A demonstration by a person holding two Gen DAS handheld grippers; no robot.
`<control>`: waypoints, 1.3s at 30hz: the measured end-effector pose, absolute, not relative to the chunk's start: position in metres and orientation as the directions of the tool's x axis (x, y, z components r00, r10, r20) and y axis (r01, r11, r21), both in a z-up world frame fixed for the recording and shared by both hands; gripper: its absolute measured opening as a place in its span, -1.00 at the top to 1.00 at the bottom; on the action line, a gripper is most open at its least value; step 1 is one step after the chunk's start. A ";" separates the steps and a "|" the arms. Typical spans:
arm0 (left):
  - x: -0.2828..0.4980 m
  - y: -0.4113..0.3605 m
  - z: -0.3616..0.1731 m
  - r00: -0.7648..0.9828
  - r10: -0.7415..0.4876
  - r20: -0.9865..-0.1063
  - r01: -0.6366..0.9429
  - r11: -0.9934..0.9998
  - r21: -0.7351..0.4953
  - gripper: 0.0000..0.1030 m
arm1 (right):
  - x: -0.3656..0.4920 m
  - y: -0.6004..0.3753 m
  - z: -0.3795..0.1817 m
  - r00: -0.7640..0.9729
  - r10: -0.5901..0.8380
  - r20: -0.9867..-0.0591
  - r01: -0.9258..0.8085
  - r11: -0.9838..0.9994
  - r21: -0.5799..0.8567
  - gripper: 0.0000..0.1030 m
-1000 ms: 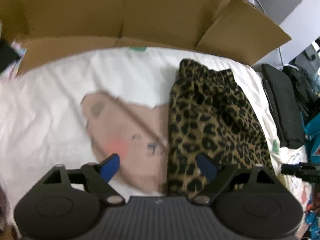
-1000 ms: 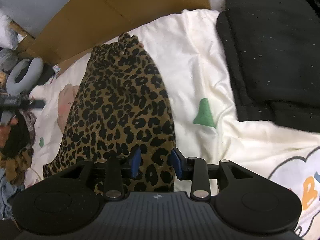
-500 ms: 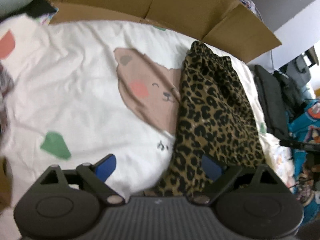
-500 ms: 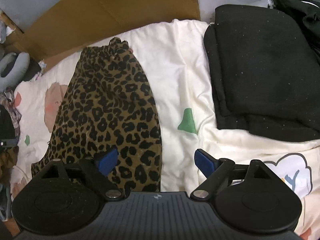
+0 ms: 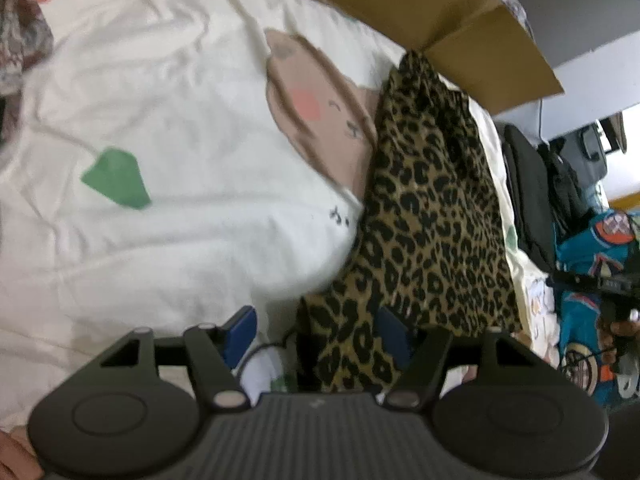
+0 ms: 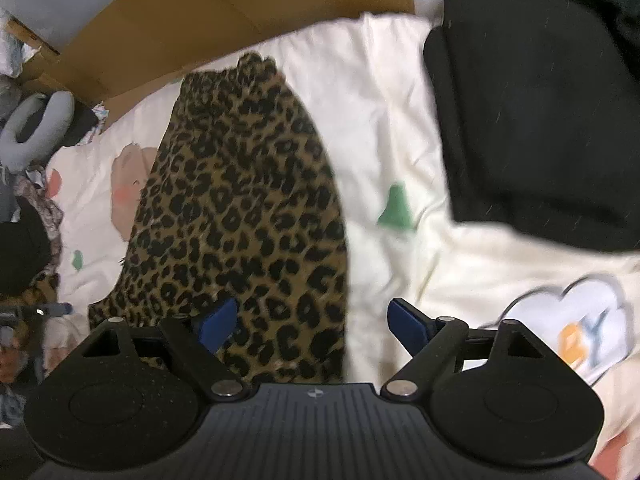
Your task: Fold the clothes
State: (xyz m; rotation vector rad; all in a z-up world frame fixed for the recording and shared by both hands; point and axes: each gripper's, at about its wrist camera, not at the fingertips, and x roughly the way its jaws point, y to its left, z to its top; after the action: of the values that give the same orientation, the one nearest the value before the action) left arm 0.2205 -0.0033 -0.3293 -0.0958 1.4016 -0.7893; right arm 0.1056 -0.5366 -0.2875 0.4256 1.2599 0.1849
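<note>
A leopard-print garment (image 5: 432, 216) lies lengthwise on the white printed bedsheet (image 5: 180, 128), folded into a long strip. My left gripper (image 5: 316, 332) is at its near left corner. Its jaws are closing with that corner between them; the left pad (image 5: 240, 328) stands clear of the cloth. In the right wrist view the same leopard-print garment (image 6: 240, 208) fills the left half. My right gripper (image 6: 312, 322) hangs over its near right edge, jaws wide and closing slightly, one pad above the print and one above the sheet.
A folded black garment (image 6: 532, 120) lies on the bedsheet to the right. Brown cardboard (image 5: 440, 12) stands along the far side. A grey neck pillow (image 6: 36, 124) and loose clothes lie at the left. Teal clothing (image 5: 592, 264) is heaped beyond the right edge.
My left gripper has travelled to the garment's near left corner and its jaws have narrowed around it. My right gripper's jaws have spread wide from a narrow gap over the hem.
</note>
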 end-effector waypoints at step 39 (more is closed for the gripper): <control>0.215 0.005 -0.394 -0.315 -0.670 -0.673 0.227 0.635 -0.738 0.07 | 0.072 -0.547 -0.362 0.256 0.514 -0.819 0.194 0.802 0.564 -0.52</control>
State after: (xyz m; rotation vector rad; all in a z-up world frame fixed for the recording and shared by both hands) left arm 0.2145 0.0052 -0.3942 -0.3686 1.6633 -0.9350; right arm 0.0720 -0.5474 -0.3621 0.6481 1.3186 0.2387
